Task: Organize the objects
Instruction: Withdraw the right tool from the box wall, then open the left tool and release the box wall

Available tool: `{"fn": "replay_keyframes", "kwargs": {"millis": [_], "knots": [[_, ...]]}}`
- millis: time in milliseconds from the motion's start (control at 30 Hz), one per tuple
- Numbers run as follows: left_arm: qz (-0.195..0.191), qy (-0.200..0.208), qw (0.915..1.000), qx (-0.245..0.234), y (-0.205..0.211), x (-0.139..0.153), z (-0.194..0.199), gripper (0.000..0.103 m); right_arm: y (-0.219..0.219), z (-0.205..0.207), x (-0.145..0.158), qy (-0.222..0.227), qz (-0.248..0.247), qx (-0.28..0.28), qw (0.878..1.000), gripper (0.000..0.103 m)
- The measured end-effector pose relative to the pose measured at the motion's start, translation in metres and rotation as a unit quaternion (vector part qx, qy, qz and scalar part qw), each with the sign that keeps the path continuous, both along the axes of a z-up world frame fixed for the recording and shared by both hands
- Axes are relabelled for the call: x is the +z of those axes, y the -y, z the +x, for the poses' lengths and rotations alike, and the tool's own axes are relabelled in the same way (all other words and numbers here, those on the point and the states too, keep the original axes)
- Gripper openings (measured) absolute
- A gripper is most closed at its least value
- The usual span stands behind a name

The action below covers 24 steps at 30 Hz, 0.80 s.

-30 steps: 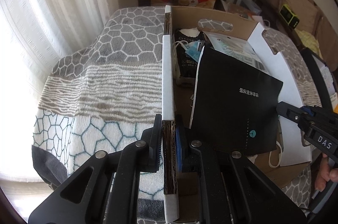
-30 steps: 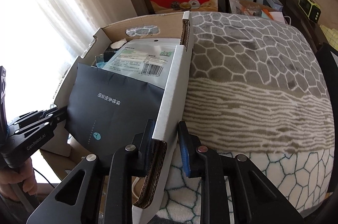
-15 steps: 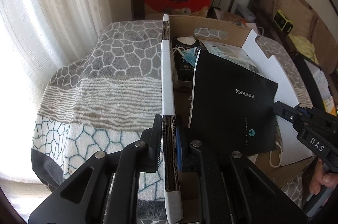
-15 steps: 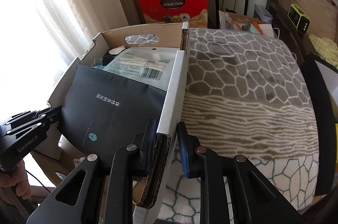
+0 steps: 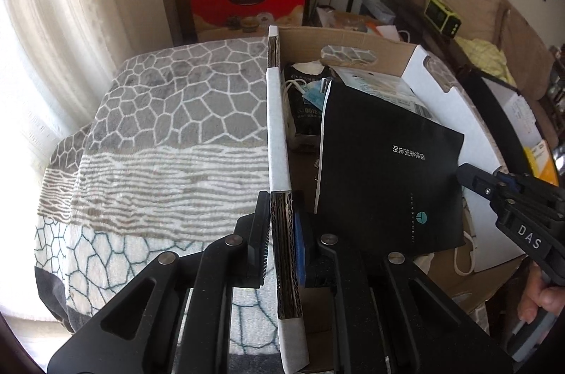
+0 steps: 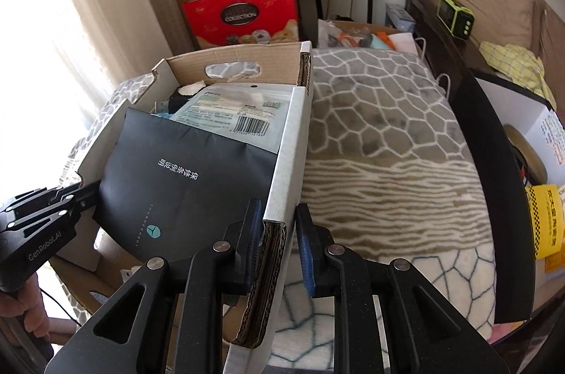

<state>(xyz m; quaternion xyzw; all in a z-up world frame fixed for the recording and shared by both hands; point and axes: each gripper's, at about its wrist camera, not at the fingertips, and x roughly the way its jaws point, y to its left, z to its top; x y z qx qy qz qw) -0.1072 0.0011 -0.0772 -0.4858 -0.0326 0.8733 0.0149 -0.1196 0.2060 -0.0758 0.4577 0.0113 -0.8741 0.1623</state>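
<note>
Behind your grippers a patterned blanket (image 5: 169, 134) covers the surface, with red gift boxes (image 6: 243, 17) stacked beyond. Much of what lies in the cardboard box (image 5: 277, 126) is hidden under a black booklet (image 5: 385, 172) and a white pouch (image 6: 240, 116).

Both grippers point steeply down. Your left gripper (image 5: 280, 243) is clenched on the box's left wall. Your right gripper (image 6: 279, 239) straddles the opposite wall; its inner pad touches the cardboard, its outer pad stands slightly off.

Between the 2 grippers, the box's long axis runs away from you.
</note>
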Motion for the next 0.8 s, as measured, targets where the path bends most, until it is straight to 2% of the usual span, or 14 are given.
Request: {"fn": "replay_keyframes", "kwargs": {"millis": [300,500,533,567,600,633,667,733,800], "knots": [[-0.002,0.004,1.0000,-0.007,-0.019,-0.011,-0.005,0.011,-0.021,-0.002,-0.012,-0.001,-0.004,-0.013,1.000,0.018],[0.015,0.004,0.9999,-0.004,-0.014,-0.017,-0.005,0.011,-0.023,0.003,-0.015,-0.018,-0.007,-0.010,1.000,0.020],[0.016,0.002,0.9999,-0.001,-0.013,-0.016,-0.004,0.016,-0.022,0.004,-0.013,-0.023,-0.003,-0.012,1.000,0.025],[0.015,0.000,0.9999,0.004,-0.012,-0.015,-0.004,0.031,-0.022,0.006,-0.011,-0.028,0.001,-0.013,1.000,0.029],[0.009,-0.004,0.9999,0.010,-0.011,-0.013,-0.002,0.040,-0.022,0.006,-0.008,-0.032,0.003,-0.015,0.999,0.036],[0.001,-0.012,0.9998,0.015,-0.010,-0.009,0.000,0.053,-0.023,0.007,-0.006,-0.038,0.004,-0.016,0.999,0.042],[-0.002,-0.022,0.9996,0.016,-0.009,-0.006,0.003,0.059,-0.024,0.008,-0.004,-0.042,0.005,-0.018,0.999,0.046],[-0.008,-0.034,0.9992,0.017,-0.008,0.001,0.006,0.059,-0.026,0.009,0.000,-0.051,0.008,-0.027,0.998,0.057],[-0.015,-0.041,0.9988,0.020,-0.006,0.005,0.010,0.061,-0.029,0.011,0.003,-0.055,0.007,-0.031,0.998,0.061]]}}
